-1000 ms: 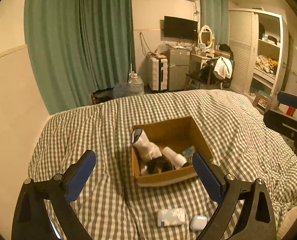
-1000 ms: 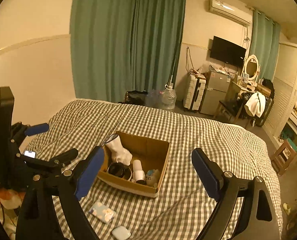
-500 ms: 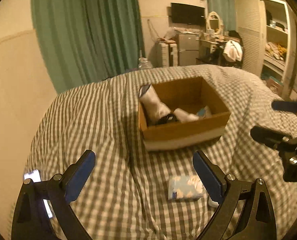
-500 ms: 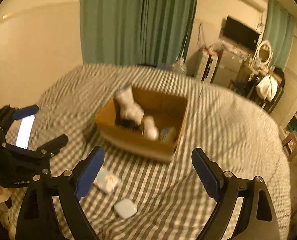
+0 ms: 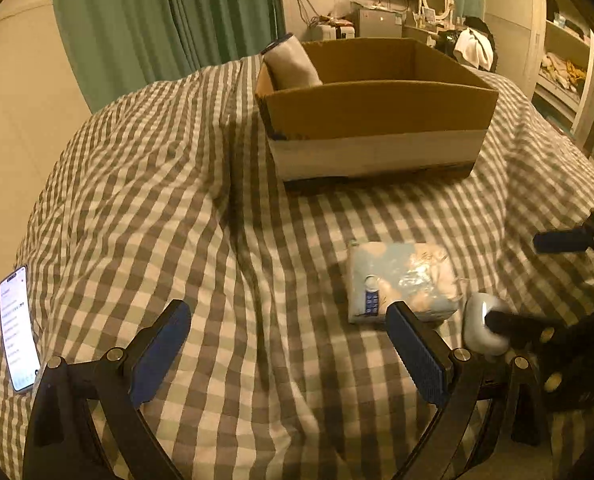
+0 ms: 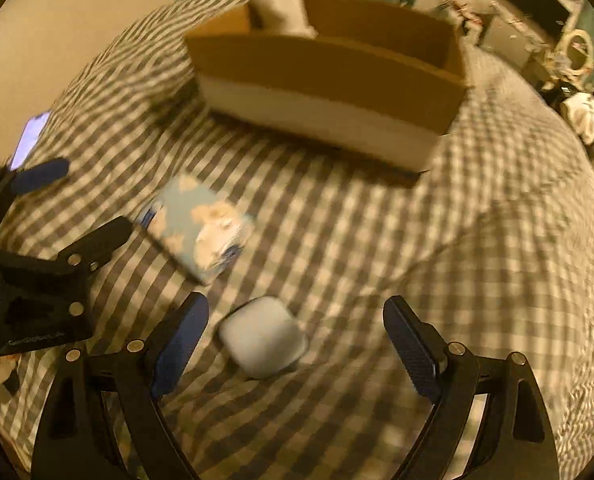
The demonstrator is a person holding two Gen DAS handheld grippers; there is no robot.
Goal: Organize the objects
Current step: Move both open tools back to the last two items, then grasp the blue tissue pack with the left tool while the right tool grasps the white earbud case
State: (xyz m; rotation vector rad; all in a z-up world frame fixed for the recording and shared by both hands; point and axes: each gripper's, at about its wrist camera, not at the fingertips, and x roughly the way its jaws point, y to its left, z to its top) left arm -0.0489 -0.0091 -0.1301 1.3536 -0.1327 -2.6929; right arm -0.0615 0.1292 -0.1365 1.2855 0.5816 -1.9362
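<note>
tongs, left [image 5: 289, 348] and right [image 6: 297, 344], both spread apart above bed [image 5: 177, 200]; right straddles white case [image 6: 263, 336] beside tissue pack [image 6: 197, 226].

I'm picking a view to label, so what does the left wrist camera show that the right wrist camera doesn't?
Left wrist only: the phone's lit screen lying flat, sharp. Right wrist only: the whole white case between the open right hand-held gripper, though blurred. Both: box, sock, tissue pack, checked bedspread. The left hand-held gripper is open, holding nothing.
</note>
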